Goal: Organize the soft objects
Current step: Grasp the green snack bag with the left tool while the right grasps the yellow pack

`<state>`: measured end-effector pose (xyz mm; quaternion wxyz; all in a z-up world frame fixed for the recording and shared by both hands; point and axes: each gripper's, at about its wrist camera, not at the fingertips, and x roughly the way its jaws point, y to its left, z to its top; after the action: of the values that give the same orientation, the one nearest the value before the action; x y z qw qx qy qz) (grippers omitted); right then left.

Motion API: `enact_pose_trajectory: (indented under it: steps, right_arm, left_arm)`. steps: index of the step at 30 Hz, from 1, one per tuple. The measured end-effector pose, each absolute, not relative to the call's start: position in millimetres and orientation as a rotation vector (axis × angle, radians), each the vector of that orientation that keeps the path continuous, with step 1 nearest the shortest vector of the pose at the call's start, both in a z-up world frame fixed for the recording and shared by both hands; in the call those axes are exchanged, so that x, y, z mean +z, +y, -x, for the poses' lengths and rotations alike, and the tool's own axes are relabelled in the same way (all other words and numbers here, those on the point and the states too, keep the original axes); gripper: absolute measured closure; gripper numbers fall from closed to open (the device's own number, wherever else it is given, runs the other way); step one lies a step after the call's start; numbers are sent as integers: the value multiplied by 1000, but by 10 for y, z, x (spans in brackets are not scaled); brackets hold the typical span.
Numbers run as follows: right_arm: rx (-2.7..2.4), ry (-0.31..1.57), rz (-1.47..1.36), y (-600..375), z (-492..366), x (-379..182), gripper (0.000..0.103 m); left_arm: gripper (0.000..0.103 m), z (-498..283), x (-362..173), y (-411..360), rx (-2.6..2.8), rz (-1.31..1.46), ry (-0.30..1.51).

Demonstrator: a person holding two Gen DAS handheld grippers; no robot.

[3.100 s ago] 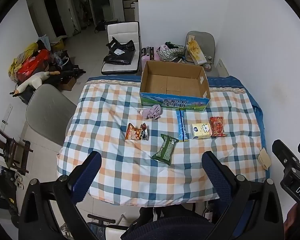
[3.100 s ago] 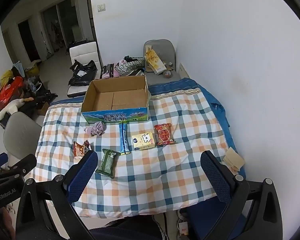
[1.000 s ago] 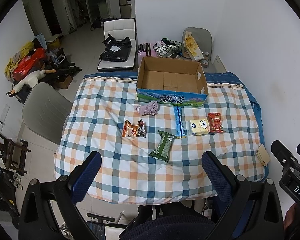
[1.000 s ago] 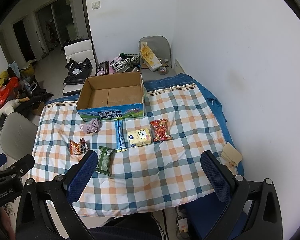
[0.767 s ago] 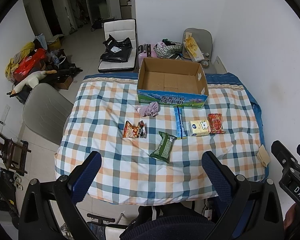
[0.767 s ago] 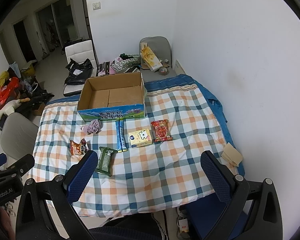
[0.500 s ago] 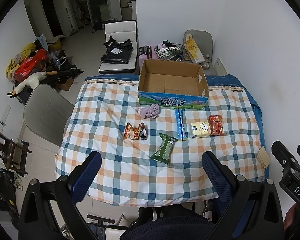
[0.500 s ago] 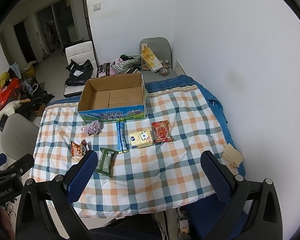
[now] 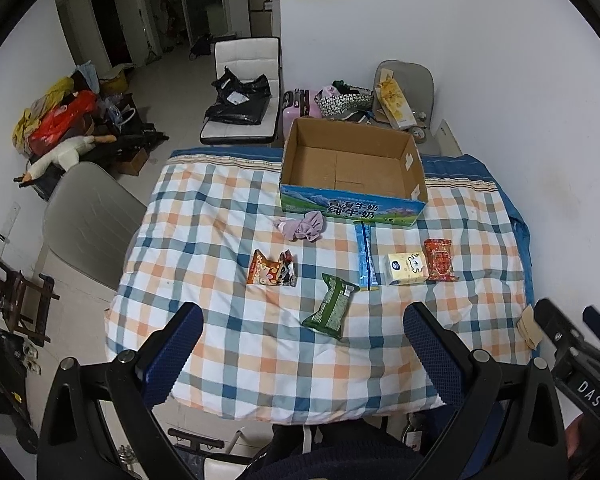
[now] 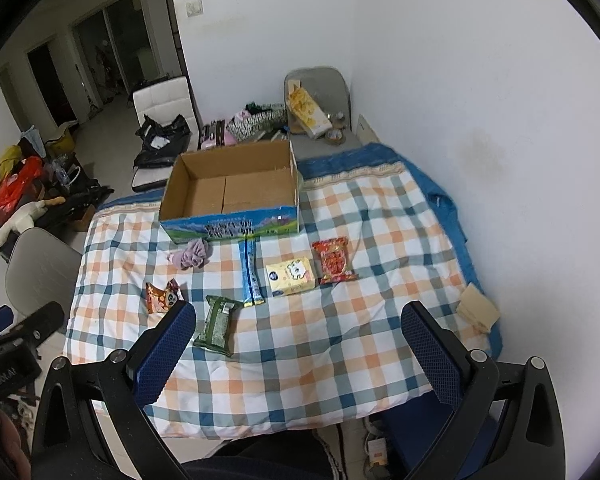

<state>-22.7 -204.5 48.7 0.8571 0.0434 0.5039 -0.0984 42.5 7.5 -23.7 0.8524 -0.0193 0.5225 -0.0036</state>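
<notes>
An open empty cardboard box (image 9: 352, 170) (image 10: 232, 188) stands at the far side of the checked tablecloth (image 9: 228, 312) (image 10: 308, 344). In front of it lie a crumpled purple cloth (image 9: 303, 227) (image 10: 192, 254), an orange snack bag (image 9: 271, 269) (image 10: 162, 295), a green packet (image 9: 331, 306) (image 10: 217, 324), a long blue packet (image 9: 365, 254) (image 10: 250, 266), a yellow tissue pack (image 9: 406, 268) (image 10: 291, 275) and a red packet (image 9: 440, 260) (image 10: 334, 260). My left gripper (image 9: 302, 326) and right gripper (image 10: 298, 320) hover open and empty above the near table edge.
A stack of brown paper (image 10: 476, 307) lies at the table's right edge near the white wall. A grey chair (image 9: 86, 216) stands at the left side. Chairs with bags (image 9: 242, 96) and clutter stand behind the table.
Both grippers have moved slightly forward and down toward the table; the objects look a little larger. Nothing on the table has moved.
</notes>
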Motion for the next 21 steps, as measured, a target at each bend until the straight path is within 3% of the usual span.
enact_pose_trajectory:
  steps: [5, 15, 21]
  right_arm:
    - [-210, 1160, -132, -2192, -117, -55, 0]
    - [-208, 1402, -191, -2674, -897, -1777, 0]
    - [-159, 1494, -137, -2822, -1421, -2485, 0]
  left_arm:
    - [0, -816, -749, 24, 6, 34, 1183]
    - [0, -1437, -2312, -267, -41, 18, 1429]
    - [10, -1743, -3133, -482, -74, -15, 1553]
